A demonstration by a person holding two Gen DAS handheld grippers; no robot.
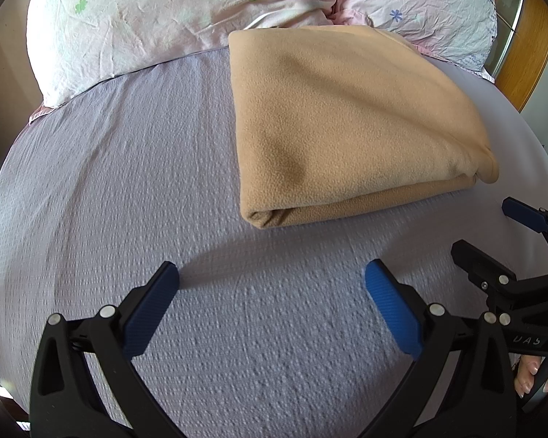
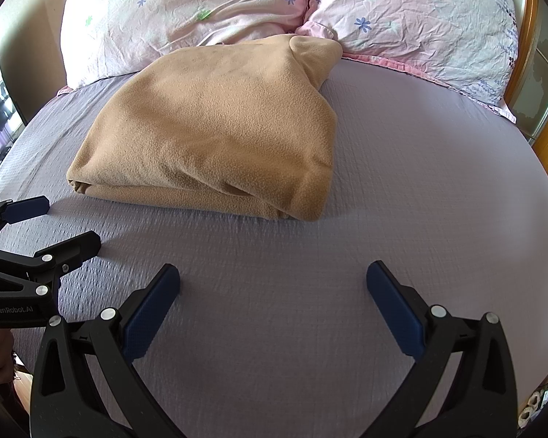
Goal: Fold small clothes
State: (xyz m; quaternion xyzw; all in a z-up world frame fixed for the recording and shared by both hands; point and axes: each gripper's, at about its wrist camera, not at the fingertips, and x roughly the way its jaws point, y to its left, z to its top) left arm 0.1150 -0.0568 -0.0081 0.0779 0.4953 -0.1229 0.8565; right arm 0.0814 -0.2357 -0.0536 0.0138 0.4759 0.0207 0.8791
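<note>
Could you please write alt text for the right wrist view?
A folded tan fleece cloth lies on a lavender bedsheet below two floral pillows. The right hand-held gripper is open in front of it, holding nothing; the left hand-held gripper is open alongside.

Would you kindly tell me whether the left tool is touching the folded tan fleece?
Apart. In the left wrist view, the left tool stands open with a bare strip of lavender bedsheet between its fingertips and the near edge of the tan fleece.

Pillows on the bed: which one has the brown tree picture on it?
The left pillow. A small brown tree is printed near its top right corner; the right pillow shows only little flowers.
</note>
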